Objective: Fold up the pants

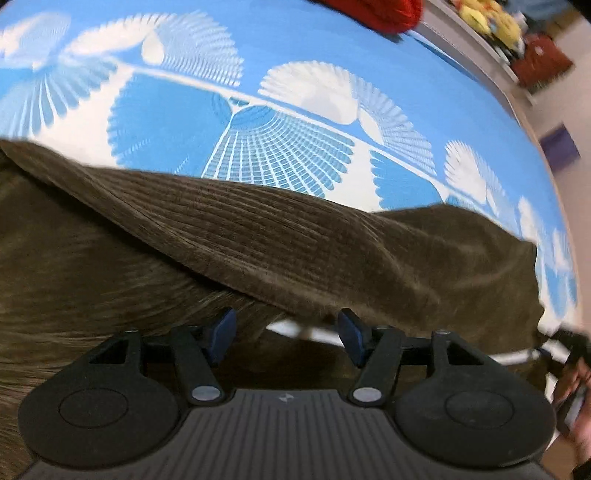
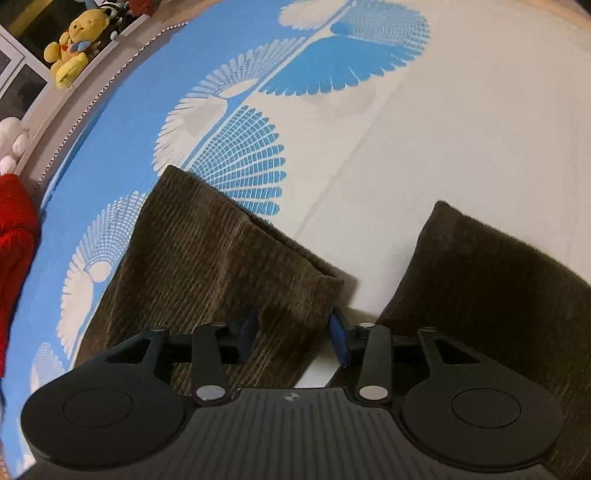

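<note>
Brown corduroy pants (image 1: 258, 236) lie on a blue and white patterned bedsheet (image 1: 280, 48). In the left wrist view a fold of the fabric rises across the middle, and my left gripper (image 1: 286, 338) is open just above the cloth, its blue pads (image 1: 221, 332) apart with nothing between them. In the right wrist view two pant legs show, one at the left (image 2: 207, 266) and one at the right (image 2: 491, 288). My right gripper (image 2: 293, 336) is open, its jaws on either side of the left leg's hem edge.
A red knitted item (image 2: 14, 229) lies at the sheet's (image 2: 443, 147) left edge, also in the left wrist view (image 1: 369, 11). A yellow plush toy (image 2: 74, 44) sits on a ledge behind the bed. The other hand and gripper show at the right edge (image 1: 569, 365).
</note>
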Motion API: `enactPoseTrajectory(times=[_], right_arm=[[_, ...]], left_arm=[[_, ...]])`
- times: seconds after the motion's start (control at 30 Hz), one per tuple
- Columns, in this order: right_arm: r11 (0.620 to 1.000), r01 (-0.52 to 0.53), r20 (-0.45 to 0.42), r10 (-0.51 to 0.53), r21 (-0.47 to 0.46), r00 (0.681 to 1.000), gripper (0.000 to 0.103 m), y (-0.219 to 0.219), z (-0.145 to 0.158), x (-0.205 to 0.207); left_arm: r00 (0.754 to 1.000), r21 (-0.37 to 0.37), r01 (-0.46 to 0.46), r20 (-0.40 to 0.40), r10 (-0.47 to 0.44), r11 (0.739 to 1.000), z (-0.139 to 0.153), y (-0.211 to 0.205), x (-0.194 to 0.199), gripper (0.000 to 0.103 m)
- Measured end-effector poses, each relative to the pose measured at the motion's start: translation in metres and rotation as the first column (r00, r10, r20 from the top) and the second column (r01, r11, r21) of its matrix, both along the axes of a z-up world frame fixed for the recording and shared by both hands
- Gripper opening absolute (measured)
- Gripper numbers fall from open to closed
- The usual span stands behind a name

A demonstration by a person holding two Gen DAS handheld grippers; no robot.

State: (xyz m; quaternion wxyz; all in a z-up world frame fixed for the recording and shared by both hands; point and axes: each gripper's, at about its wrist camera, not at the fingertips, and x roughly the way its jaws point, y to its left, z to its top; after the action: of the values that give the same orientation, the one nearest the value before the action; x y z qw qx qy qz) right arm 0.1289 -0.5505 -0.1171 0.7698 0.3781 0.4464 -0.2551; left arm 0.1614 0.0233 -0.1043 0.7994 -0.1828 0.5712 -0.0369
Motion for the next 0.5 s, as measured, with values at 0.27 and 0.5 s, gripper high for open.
enactPoseTrajectory(times=[0.27, 0.5], right_arm=[[0.987, 0.162, 0.087, -0.163, 0.023, 0.983, 0.011, -0.005, 0.018, -0.008], [0.964, 0.266, 0.429, -0.237, -0.008, 0.872, 0.01, 0.022, 0.125, -0.027]], left_arm=[[0.988, 0.012, -0.131, 0.081, 0.13, 0.991, -0.002, 0.02, 0.013, 0.012], [0.935, -0.034, -0.166, 0.311, 0.168, 0.986, 0.084, 0.025, -0.009, 0.011]])
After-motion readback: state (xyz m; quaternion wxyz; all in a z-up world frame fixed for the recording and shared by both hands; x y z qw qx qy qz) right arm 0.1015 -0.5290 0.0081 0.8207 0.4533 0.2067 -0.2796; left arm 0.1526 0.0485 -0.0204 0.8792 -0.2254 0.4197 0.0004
